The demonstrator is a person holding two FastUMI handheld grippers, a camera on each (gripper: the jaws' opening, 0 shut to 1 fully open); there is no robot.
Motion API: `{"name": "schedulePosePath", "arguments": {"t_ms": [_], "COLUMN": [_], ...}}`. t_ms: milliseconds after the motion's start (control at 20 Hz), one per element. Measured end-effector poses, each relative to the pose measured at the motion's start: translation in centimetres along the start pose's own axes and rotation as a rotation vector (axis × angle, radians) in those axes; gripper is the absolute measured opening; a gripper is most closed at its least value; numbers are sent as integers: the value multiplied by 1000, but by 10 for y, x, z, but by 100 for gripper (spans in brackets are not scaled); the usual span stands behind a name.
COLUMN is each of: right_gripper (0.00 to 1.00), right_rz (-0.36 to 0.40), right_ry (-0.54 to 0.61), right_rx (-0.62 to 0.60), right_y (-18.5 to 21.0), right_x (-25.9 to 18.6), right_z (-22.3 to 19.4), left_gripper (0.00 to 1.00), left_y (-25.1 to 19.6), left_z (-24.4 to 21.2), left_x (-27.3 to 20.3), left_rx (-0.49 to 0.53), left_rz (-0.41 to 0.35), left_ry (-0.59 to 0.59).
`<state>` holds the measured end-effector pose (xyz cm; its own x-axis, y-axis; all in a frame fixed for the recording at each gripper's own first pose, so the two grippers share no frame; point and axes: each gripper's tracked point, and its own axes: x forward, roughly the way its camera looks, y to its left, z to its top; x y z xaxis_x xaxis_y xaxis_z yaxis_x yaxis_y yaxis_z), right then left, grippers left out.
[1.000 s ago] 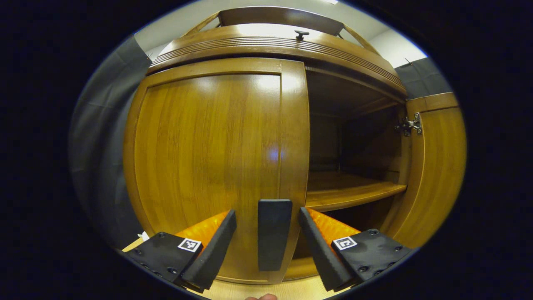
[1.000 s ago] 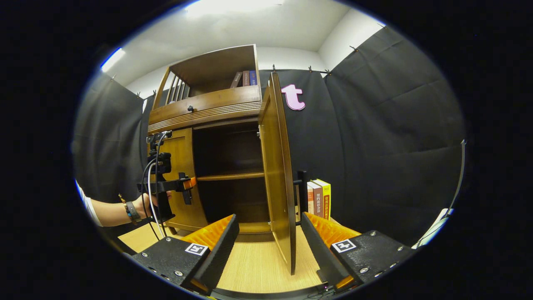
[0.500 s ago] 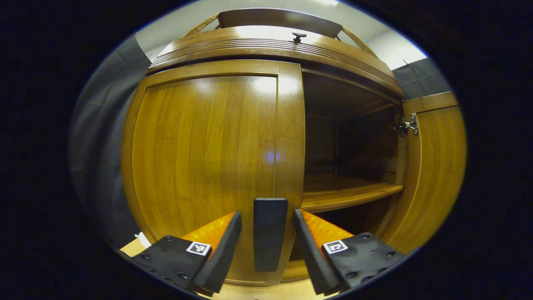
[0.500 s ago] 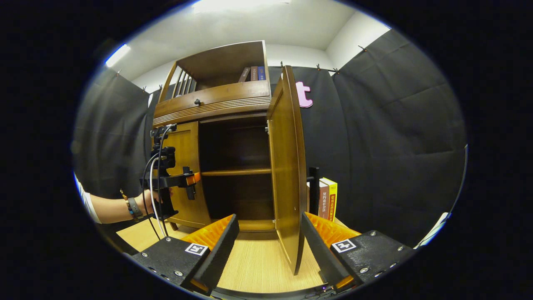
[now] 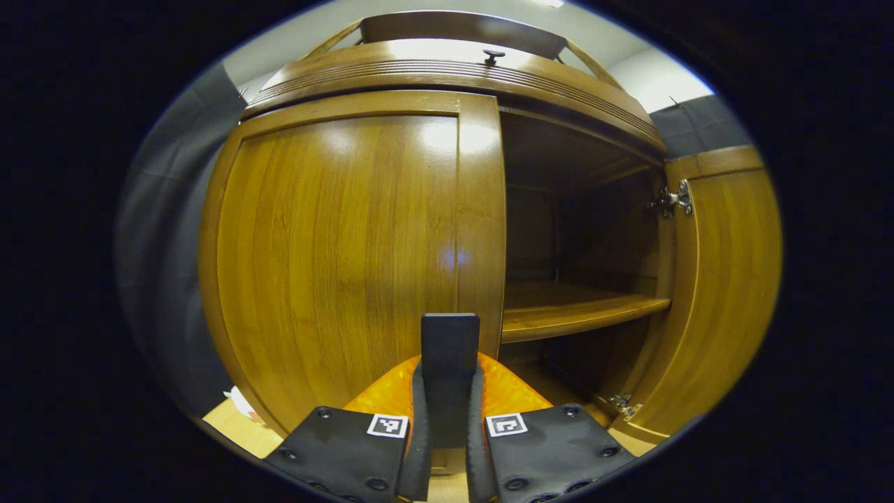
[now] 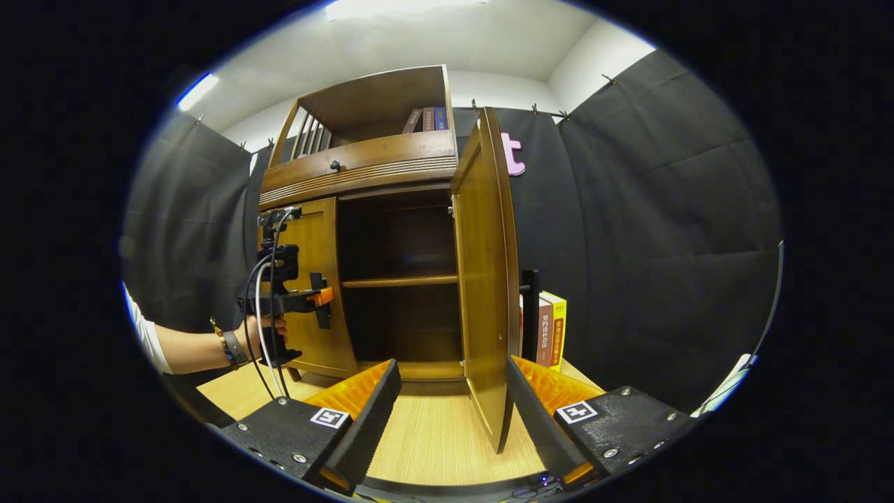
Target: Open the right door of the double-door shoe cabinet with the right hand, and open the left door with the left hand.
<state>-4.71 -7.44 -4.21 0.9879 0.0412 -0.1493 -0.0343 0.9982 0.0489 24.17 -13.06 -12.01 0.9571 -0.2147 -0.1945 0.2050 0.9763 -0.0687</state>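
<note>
In the left gripper view the cabinet's left door [image 5: 349,244] is closed. Its black handle [image 5: 450,335] stands upright at the door's right edge, and my left gripper [image 5: 449,370] is shut on it, both pads pressing its sides. The right door [image 5: 726,279] stands swung open, baring a shelf [image 5: 580,311]. In the right gripper view my right gripper [image 6: 450,367] is open, holding nothing, a short way in front of the open right door [image 6: 485,279]. That door's black handle [image 6: 531,307] is behind its edge. Farther off, a hand holds the left gripper [image 6: 318,300] against the left door [image 6: 311,293].
Upright books [image 6: 552,328] stand right of the cabinet behind the open door. More books [image 6: 422,119] sit in the top shelf above a drawer with a small knob [image 6: 335,165]. The cabinet rests on a light wooden surface [image 6: 433,440]. Black cloth walls close in all around.
My left gripper's fingers have closed from open onto the left door's handle. The right gripper has drawn back slightly and the right door has swung a little wider.
</note>
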Motion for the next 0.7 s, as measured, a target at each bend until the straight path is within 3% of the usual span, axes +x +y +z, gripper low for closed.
{"name": "schedulePosePath", "arguments": {"t_ms": [150, 700], "right_gripper": [93, 93], "right_rz": [5, 46], "right_ry": [9, 5], "right_rx": [-4, -36], "right_y": [5, 32], "right_x": [-2, 0], "right_z": [-4, -7], "left_gripper": [27, 26], "left_y": [0, 37], "left_z": [2, 6], "left_x": [-21, -135], "left_rx": [46, 14], "left_rz": [-11, 24], "left_ry": [-1, 20]}}
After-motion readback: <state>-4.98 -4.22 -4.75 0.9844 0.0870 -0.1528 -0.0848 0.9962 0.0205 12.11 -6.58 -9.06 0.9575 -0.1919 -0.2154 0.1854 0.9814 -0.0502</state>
